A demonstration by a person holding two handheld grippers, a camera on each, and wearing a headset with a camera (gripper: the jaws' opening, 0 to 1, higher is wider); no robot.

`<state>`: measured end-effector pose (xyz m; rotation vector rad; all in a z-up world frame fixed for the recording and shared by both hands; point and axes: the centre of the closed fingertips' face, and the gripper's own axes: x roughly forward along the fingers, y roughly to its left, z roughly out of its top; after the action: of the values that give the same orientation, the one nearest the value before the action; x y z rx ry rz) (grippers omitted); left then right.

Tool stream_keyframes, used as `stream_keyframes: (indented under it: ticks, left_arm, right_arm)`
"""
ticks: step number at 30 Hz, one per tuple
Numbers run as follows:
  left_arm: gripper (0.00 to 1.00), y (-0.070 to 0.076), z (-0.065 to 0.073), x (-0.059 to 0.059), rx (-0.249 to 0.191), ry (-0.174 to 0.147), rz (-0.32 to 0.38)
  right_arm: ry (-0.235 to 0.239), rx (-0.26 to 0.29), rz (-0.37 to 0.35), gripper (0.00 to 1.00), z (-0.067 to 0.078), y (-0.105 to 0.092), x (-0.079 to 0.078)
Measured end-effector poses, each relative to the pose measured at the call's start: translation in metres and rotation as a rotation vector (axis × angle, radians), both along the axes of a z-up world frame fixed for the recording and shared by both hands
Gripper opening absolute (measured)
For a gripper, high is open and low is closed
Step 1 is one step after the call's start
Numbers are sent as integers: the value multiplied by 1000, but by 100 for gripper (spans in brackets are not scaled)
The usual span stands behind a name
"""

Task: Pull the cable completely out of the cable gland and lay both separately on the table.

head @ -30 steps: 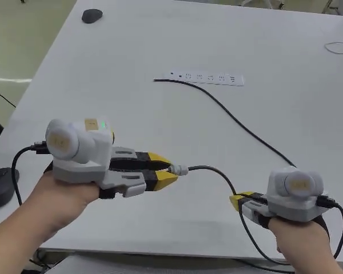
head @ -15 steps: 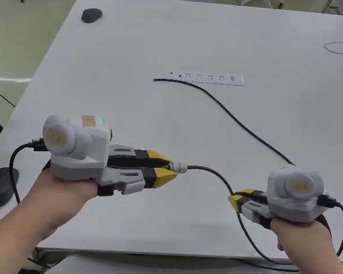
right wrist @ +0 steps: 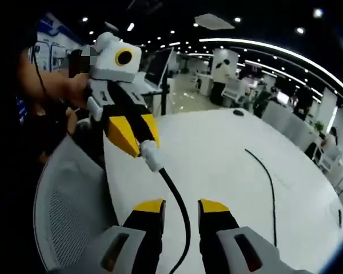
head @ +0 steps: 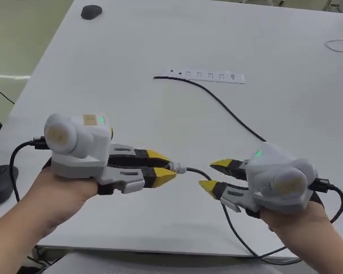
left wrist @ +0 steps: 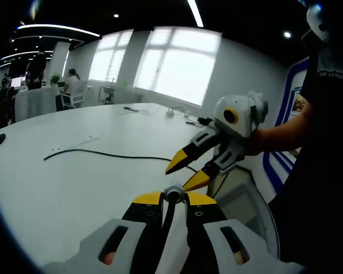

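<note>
- Between the yellow tips of the left gripper (head: pixel 170 170), the small grey-white plastic cable gland (head: pixel 179 169) is clamped.
- Just beside it, the right gripper (head: pixel 207 174) has its jaws apart around the thin black cable (head: pixel 194 169); best to close firmly there and pull straight.

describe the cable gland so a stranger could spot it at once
Start at the white table and find the left gripper near its front edge. Pinched at its yellow tips is the cable gland, a small pale fitting; it alone has the black cable running out of it.
</note>
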<state>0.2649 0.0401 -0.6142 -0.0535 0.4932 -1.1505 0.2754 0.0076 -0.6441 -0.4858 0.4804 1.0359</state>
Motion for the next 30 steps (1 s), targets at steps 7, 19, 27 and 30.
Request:
stream_keyframes:
  ticks: [7, 19, 27, 30]
  left_arm:
    - [15, -1, 0, -1, -5, 3, 0]
    - [15, -2, 0, 0, -14, 0, 4]
    - [15, 0, 0, 3, -9, -7, 4]
    - [15, 0, 2, 4, -15, -8, 8]
  right_arm:
    - [-54, -45, 72, 8, -2, 18, -2]
    - [-53, -18, 61, 2, 1, 18, 1]
    - [22, 8, -6, 1, -8, 9, 5]
    - [57, 20, -44, 0, -12, 3, 7]
